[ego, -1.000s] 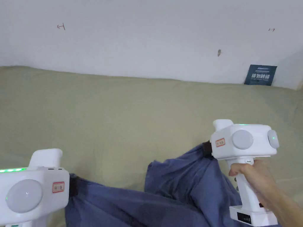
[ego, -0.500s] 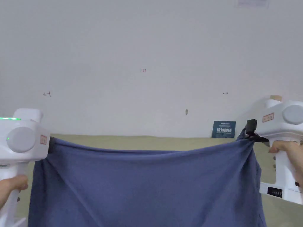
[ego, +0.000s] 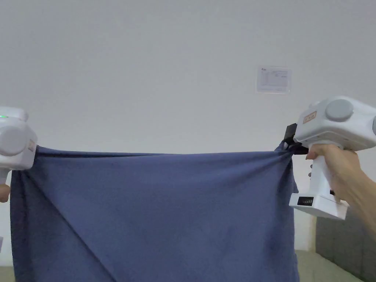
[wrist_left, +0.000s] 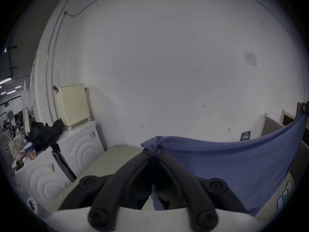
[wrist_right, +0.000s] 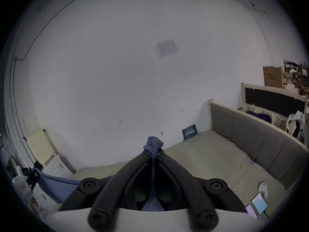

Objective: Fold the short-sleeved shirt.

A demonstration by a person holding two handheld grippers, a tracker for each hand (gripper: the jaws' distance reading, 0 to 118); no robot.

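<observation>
In the head view the blue shirt (ego: 154, 216) hangs stretched flat before the white wall (ego: 165, 73), while each gripper view shows its hand-held gripper, left (wrist_left: 153, 152) and right (wrist_right: 153, 152), clamped on a bunched corner.

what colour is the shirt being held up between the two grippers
The shirt is a plain, muted blue with no pattern; the head view shows it best.
</observation>
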